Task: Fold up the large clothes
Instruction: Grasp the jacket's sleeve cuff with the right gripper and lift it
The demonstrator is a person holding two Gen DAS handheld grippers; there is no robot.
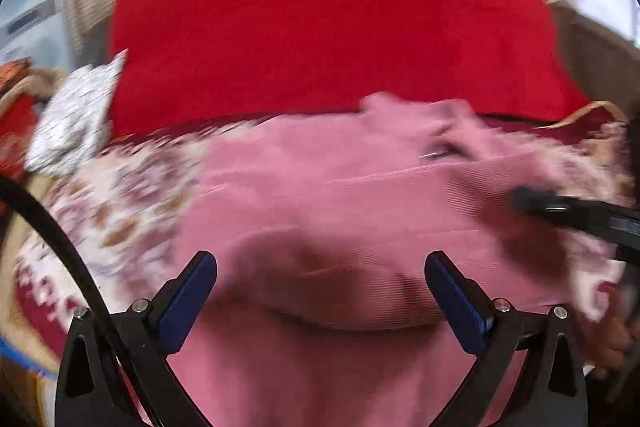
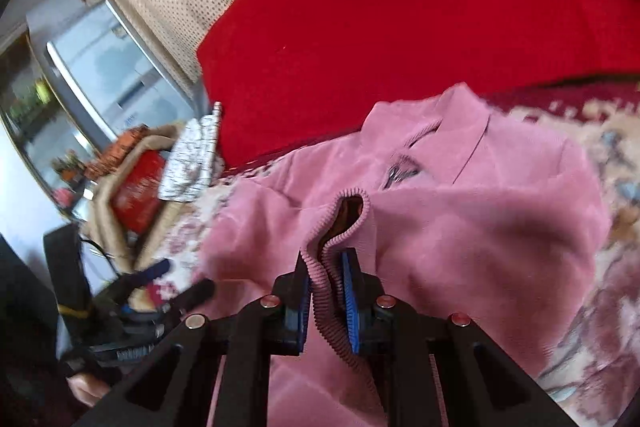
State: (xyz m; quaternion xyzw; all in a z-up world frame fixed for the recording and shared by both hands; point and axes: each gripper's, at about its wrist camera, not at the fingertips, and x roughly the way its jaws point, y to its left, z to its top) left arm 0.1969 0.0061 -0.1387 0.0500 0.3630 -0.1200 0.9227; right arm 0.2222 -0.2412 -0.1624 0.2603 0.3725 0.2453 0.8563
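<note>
The right gripper (image 2: 325, 301) is clenching the ribbed pink cuff (image 2: 327, 259) of the pink corduroy jacket (image 2: 460, 227) between its blue pads. The cuff is standing up out of the jaws with its mouth open, probably because this stiff knitted edge is the easiest part of the sleeve to catch and to carry across the body of the garment.

The left gripper (image 1: 321, 281) is hovering over the same jacket (image 1: 340, 195) with its jaws spread wide and nothing between them — it seems to be looking for its own hold, so that the cloth is not sliding when the sleeve is pulled.

The jacket is lying spread on the flowered cream and dark red blanket (image 2: 600, 267), collar and zip pointing toward the big red cushion (image 2: 400, 7) behind it — a flat, soft place that is giving room for folding. At the side, a small grey-white patterned cloth (image 2: 192, 159) is leaning near a beige basket (image 2: 112, 203).
</note>
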